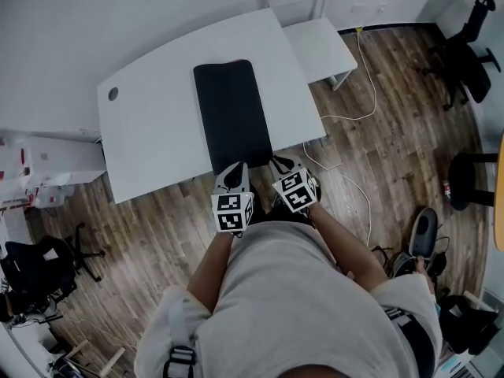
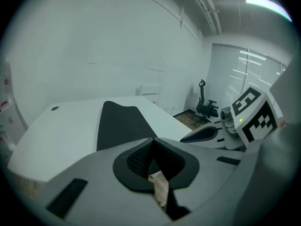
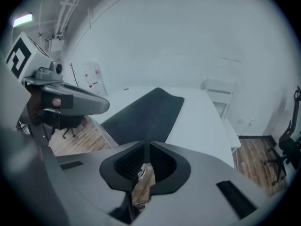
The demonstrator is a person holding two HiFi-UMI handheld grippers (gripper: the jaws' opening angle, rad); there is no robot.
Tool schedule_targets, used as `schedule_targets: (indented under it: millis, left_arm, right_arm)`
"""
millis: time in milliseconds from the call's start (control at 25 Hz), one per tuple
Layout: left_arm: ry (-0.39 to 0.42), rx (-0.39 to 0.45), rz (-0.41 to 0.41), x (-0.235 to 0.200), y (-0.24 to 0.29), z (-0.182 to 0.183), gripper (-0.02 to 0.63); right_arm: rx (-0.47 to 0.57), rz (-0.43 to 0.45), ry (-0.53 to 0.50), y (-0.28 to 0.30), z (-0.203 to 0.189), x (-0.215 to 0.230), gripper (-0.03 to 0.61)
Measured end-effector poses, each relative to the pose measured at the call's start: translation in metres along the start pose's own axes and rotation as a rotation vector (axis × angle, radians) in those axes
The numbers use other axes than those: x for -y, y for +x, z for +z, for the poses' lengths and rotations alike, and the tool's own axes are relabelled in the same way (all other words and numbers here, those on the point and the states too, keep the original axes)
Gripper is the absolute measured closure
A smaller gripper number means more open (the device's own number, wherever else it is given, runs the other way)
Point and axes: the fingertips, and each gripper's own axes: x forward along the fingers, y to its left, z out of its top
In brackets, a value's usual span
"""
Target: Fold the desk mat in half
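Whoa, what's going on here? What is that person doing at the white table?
A person stands at the white desk with a gripper in each hand. The black desk mat lies flat and unfolded on it, running from the far side to the near edge. The left gripper and the right gripper are side by side at the mat's near end. Both have their jaws together and hold nothing. The mat has not been folded yet.
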Motion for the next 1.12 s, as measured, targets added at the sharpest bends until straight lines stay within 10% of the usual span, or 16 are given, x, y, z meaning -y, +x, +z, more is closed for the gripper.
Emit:
schedule_targets:
  millis: [440,1120]
  left_arm:
    - [0.027,0.219,0.035,0.012,-0.044,0.07,0.603]
    - [0.114,0.397,0.019,0.041,-0.069,0.123,0.601]
  right_arm:
    - [0.421,-0.182,-0.088,-0.09,0.106,-0.003,0.538]
    - [0.632,-0.259,-0.1,-0.156,0.143,0.005,0.539]
